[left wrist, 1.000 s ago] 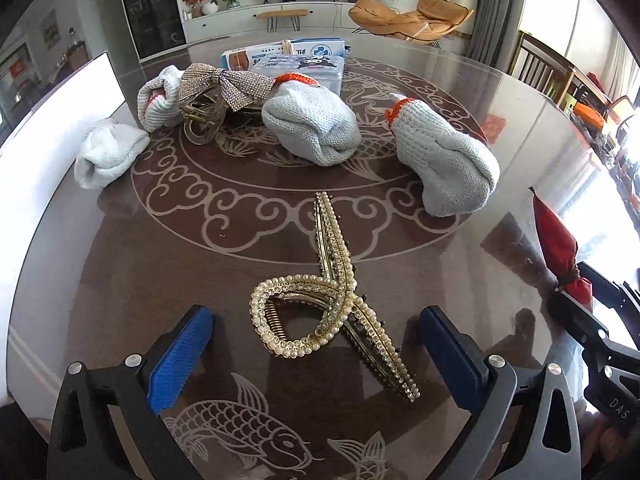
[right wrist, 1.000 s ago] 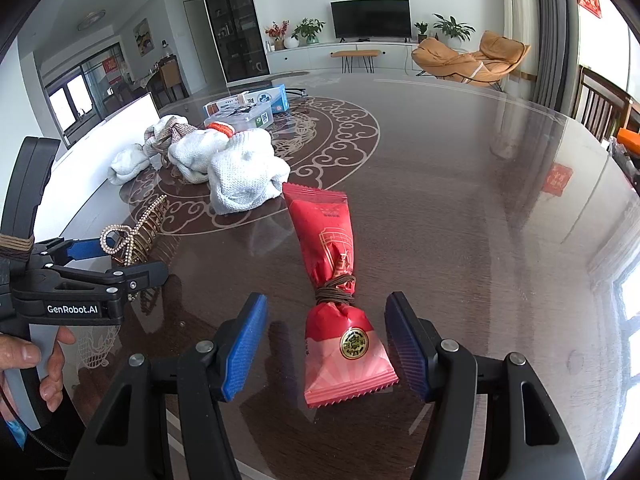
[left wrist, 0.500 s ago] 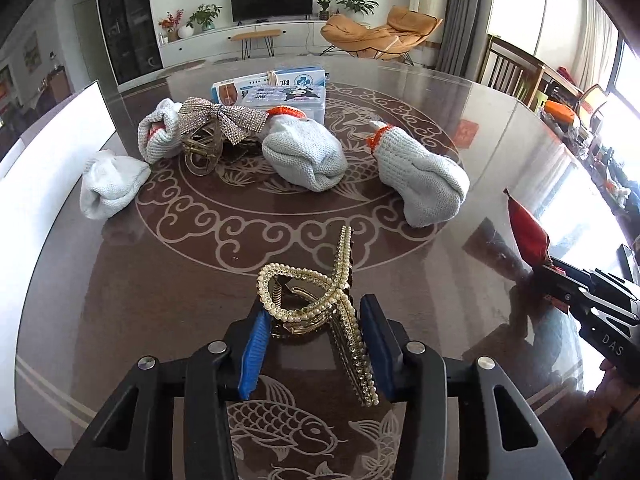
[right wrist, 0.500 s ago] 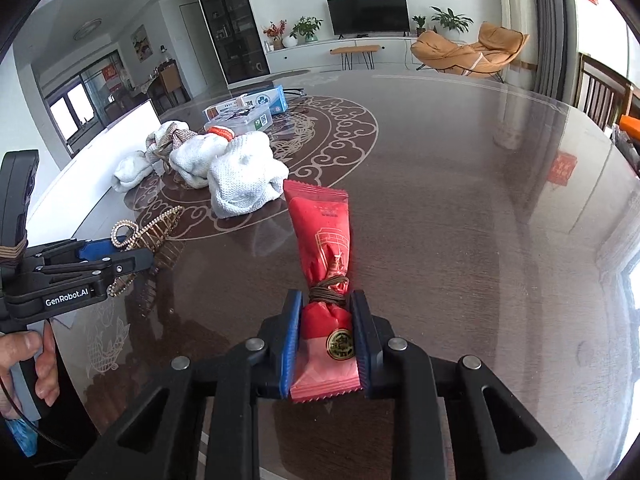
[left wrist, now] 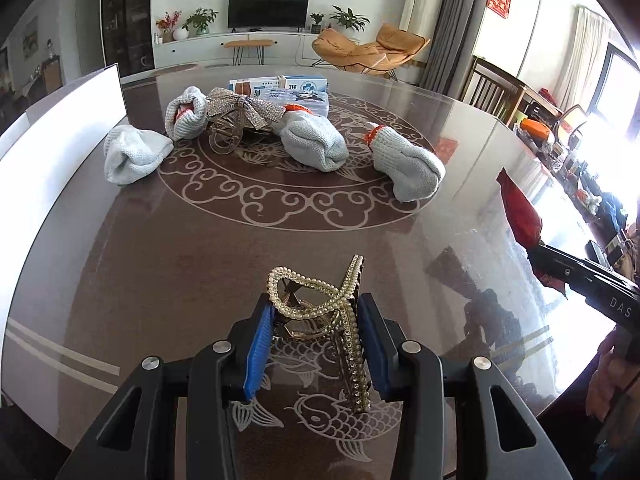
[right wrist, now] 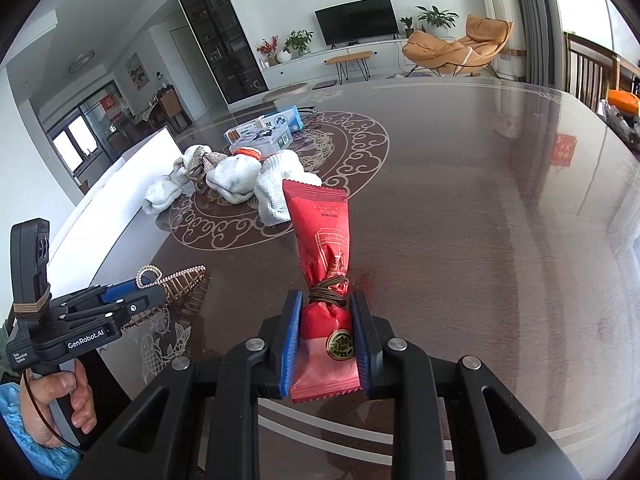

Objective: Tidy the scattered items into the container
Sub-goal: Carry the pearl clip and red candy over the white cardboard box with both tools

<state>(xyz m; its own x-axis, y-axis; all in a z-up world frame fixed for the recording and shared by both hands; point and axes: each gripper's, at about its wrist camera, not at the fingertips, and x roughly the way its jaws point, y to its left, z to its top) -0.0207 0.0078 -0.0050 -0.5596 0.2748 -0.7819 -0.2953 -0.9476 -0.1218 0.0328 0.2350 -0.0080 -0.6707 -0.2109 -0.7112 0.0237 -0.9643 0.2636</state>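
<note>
Left gripper [left wrist: 316, 344] has just closed, blue pads pinching the pearl hair clip [left wrist: 320, 312], clip's long end hanging toward the table [left wrist: 120, 260]. Right gripper [right wrist: 326, 344] has just closed too, clamped on the red packet [right wrist: 324, 264] below its tied neck, top sticking out forward. White container [left wrist: 52, 140] runs along the table's left edge. Gloves [left wrist: 404, 168], bow clip [left wrist: 244, 108] and boxes [left wrist: 296, 92] cluster mid-table, well apart from both grippers. Bare tabletop between, and right of the packet.

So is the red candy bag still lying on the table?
No, it's lifted. The right gripper pinches the red candy bag below its brown string tie, and the bag's far end sticks up above the table.
</note>
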